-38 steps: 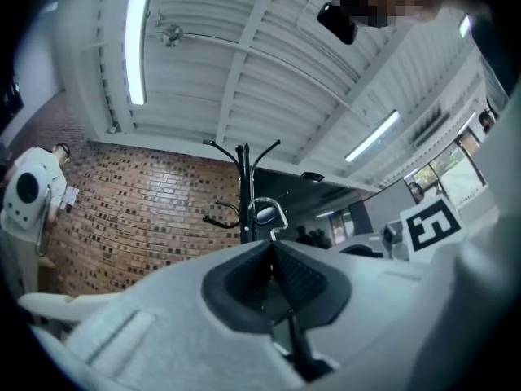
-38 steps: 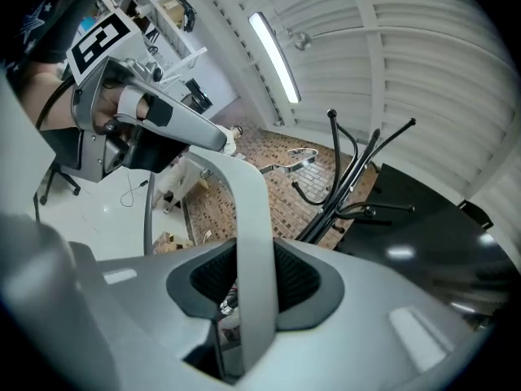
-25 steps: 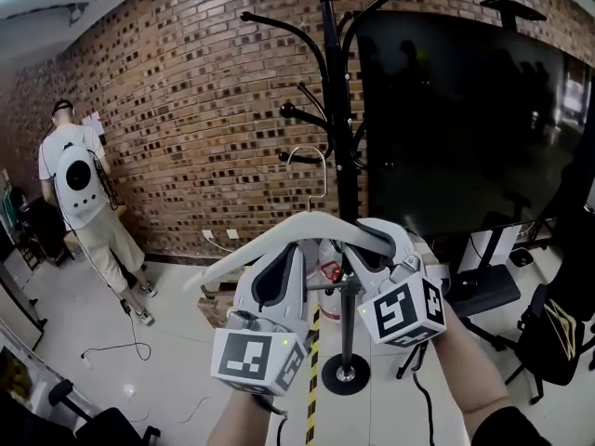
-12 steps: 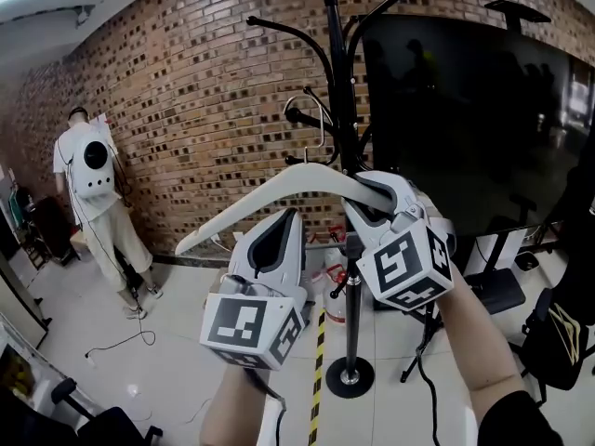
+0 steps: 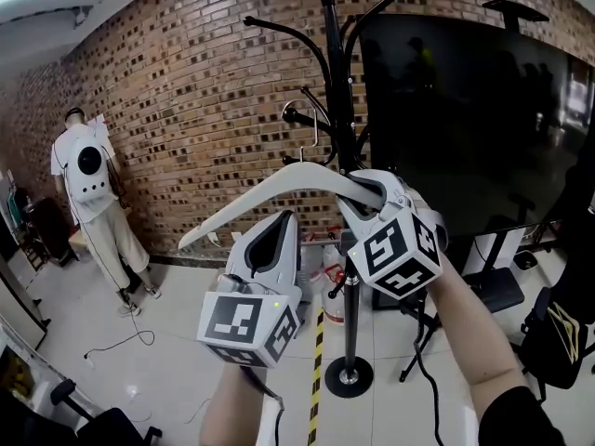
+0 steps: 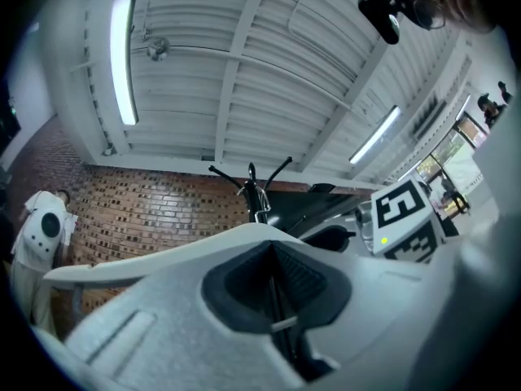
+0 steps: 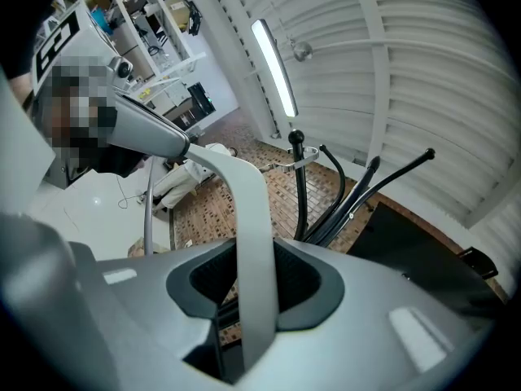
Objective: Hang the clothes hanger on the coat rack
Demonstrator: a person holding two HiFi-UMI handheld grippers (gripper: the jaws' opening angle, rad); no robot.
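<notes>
White hanger (image 5: 260, 195) is up in the air right in front of the coat rack (image 5: 341, 100), left of its pole and roughly at mid-height. The right gripper (image 5: 370, 203) is clamped on the hanger's right arm, with the white bar running straight through between its pads. The wire hook (image 5: 316, 137) sticks up just beside the rack's lower left branch, close to the knob on its end.

The left gripper (image 5: 279, 235) sits lower, under the hanger's left arm. Its jaws are pressed together with nothing between them.

On the floor near the rack's base (image 5: 349, 376) there's a white-and-red jug or bag (image 5: 327, 272), mostly hidden behind the grippers, so I can't tell what's in it. A brick wall (image 5: 186, 91) is behind the rack and a big dark screen (image 5: 465, 110) is on its right.
</notes>
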